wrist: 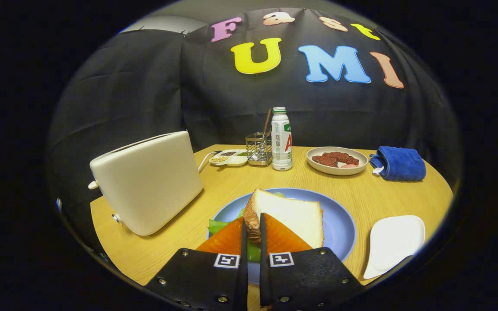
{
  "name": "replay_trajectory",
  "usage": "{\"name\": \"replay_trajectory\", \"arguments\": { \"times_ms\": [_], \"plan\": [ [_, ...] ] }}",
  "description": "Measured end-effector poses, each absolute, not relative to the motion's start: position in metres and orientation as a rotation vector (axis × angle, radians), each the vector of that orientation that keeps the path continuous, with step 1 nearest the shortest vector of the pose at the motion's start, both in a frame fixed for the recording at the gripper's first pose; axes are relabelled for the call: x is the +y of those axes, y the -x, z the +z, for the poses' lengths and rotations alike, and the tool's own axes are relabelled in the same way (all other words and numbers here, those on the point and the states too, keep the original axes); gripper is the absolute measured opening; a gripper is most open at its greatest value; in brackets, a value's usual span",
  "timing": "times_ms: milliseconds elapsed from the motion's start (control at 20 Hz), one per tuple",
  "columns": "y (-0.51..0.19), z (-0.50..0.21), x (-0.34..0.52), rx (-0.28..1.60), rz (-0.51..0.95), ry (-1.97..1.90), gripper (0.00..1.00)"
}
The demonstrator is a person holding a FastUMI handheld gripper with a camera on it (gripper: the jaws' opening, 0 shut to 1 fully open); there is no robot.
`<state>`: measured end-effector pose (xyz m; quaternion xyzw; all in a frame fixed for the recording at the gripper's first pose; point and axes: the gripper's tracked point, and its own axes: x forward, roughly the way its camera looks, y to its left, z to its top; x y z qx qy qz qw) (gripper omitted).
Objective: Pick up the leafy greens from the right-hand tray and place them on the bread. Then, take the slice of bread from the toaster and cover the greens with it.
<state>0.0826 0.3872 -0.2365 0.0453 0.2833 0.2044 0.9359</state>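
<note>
Gripper view: we see gripper [253,224] pinching bread slice [294,216] by near crust edge, tilted over leafy greens [219,225] on blue plate [339,224], toaster [149,181] left; likely lowering to cover greens.

A white bottle [282,139] with a green cap is seen upright at the far side of the wooden counter [214,190]. Just beside it a wire holder [258,149] with utensils is placed, and next to that a small divided dish [229,158] of seeds. Further along, a shallow plate [336,161] with dark reddish pieces is set, and near it a folded blue cloth [399,163] is laid.
</note>
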Motion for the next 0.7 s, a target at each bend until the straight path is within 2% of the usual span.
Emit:
{"name": "replay_trajectory", "arguments": {
  "times_ms": [400, 650, 700],
  "plan": [
    [-0.0778, -0.2452, 0.3922, 0.636, 0.424, -0.128, 0.11],
    [-0.0771, -0.2415, 0.3920, 0.598, 0.406, -0.081, 0.11],
    [-0.0770, -0.2412, 0.3916, 0.592, 0.395, -0.064, 0.21]
  ]
}}
